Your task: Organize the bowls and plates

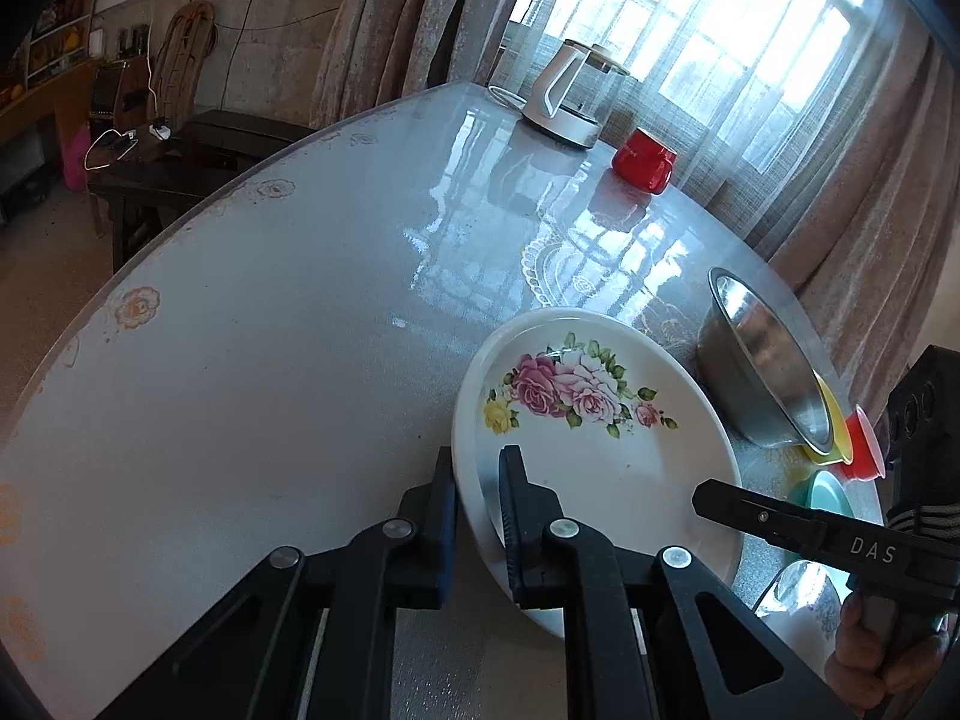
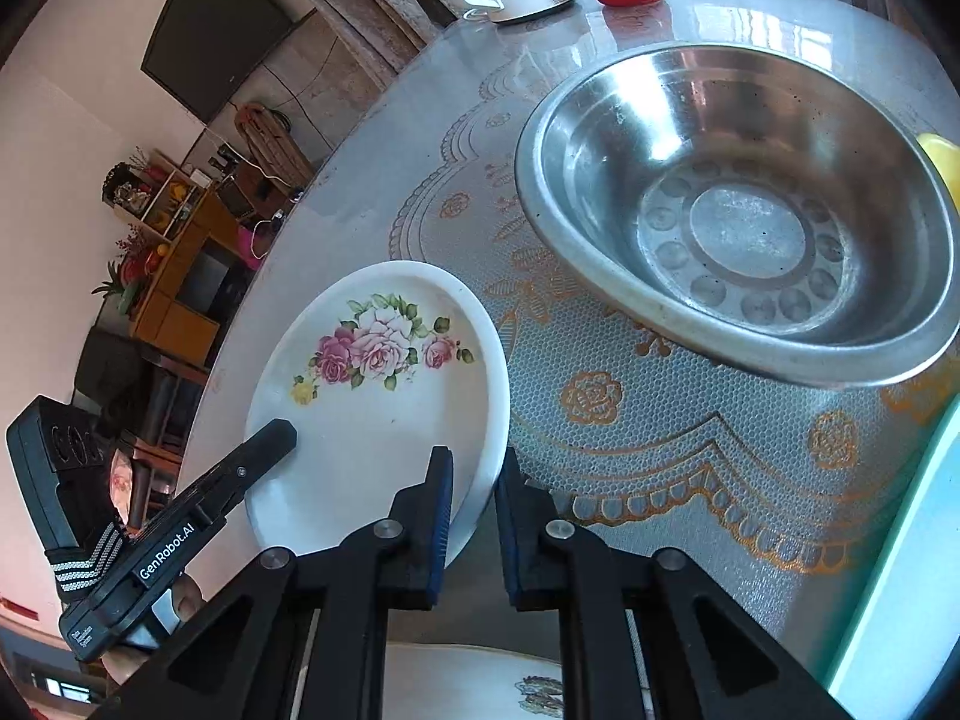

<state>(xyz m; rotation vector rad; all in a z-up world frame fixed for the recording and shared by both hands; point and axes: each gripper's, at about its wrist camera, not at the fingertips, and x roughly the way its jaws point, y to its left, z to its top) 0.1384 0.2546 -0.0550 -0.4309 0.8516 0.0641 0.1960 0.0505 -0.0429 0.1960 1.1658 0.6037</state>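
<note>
A white plate with a rose print (image 1: 594, 438) (image 2: 384, 384) is held tilted above the table. My left gripper (image 1: 477, 480) is shut on its left rim, one finger under and one on top. My right gripper (image 2: 474, 480) is shut on the opposite rim. The right gripper also shows in the left wrist view (image 1: 720, 495), and the left one in the right wrist view (image 2: 270, 438). A steel bowl (image 1: 762, 366) (image 2: 744, 216) stands just beyond the plate. Small yellow (image 1: 831, 420), red (image 1: 864, 444) and teal (image 1: 819, 492) bowls sit beside it.
The round table (image 1: 270, 372) has a lace-print cover (image 2: 660, 432). A white kettle (image 1: 564, 96) and a red mug (image 1: 645, 159) stand at the far edge by the curtains. Another floral white dish (image 1: 804, 600) (image 2: 480, 684) lies below the grippers.
</note>
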